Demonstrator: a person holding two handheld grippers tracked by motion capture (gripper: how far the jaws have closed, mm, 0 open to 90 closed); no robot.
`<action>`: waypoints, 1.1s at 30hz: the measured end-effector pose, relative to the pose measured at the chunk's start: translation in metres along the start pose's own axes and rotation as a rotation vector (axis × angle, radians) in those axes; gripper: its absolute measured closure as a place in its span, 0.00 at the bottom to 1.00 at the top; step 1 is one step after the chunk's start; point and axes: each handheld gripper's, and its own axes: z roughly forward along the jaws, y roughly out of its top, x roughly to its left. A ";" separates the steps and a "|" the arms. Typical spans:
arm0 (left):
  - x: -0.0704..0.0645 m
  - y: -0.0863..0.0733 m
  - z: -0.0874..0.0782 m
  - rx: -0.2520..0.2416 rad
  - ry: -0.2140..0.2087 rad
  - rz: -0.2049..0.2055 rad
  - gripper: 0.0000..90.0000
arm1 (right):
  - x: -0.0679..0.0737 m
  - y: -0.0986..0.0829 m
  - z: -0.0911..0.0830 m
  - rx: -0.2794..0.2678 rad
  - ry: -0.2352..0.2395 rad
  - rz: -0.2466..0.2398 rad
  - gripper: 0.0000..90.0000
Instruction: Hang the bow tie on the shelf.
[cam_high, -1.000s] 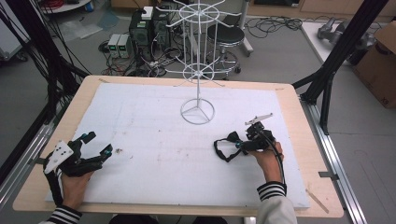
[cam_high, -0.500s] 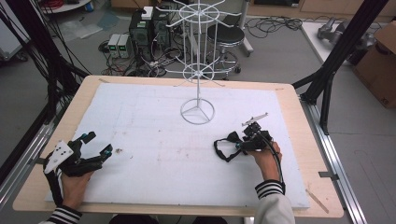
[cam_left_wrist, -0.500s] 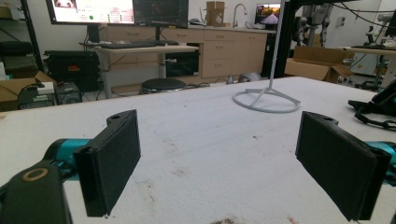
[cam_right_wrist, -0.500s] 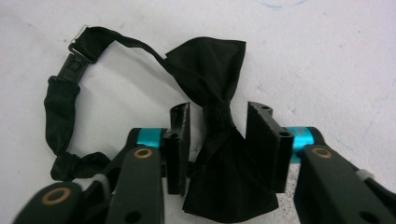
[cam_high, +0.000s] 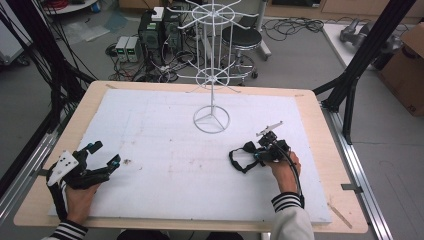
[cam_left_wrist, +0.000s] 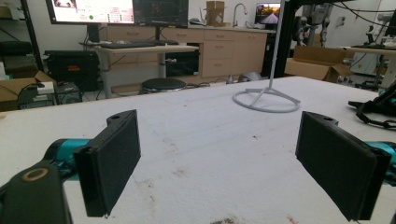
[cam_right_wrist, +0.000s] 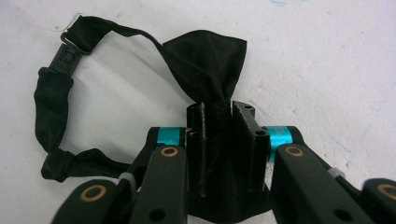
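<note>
Bow tie (cam_right_wrist: 205, 60): pinched in our right hand-held gripper (cam_right_wrist: 223, 140); left hand-held gripper (cam_left_wrist: 233, 163) wide, empty, resting on desk (cam_high: 165, 135). Risk: strap (cam_right_wrist: 51, 107) snagging when lifted.

This looks like a lab or a workshop. In the high view, a wooden table (cam_high: 320, 107) stands in the middle, inside a frame of black metal bars (cam_high: 367, 52). At the top of the frame, lots of cables (cam_high: 300, 22) lie on the grey floor beside power boxes (cam_high: 127, 47) and a stool (cam_high: 241, 37). A cardboard box (cam_high: 407, 75) sits at the right edge. In the left gripper view, screens (cam_left_wrist: 116, 10) glow at the upper left above a desk (cam_left_wrist: 140, 46). Wooden drawers (cam_left_wrist: 224, 51) line the back wall, with what may be a sink tap (cam_left_wrist: 239, 11) on top, though it is small and far off.
</note>
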 end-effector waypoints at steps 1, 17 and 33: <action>0.000 0.000 0.000 0.000 0.000 0.001 0.16 | 0.001 0.000 0.000 0.002 -0.004 -0.001 0.85; 0.000 0.000 0.000 -0.001 0.002 -0.002 0.16 | 0.004 0.002 -0.014 -0.090 -0.028 -0.013 0.86; 0.000 0.000 0.000 -0.002 0.000 0.000 0.16 | 0.007 0.000 -0.045 -0.365 -0.045 0.036 0.86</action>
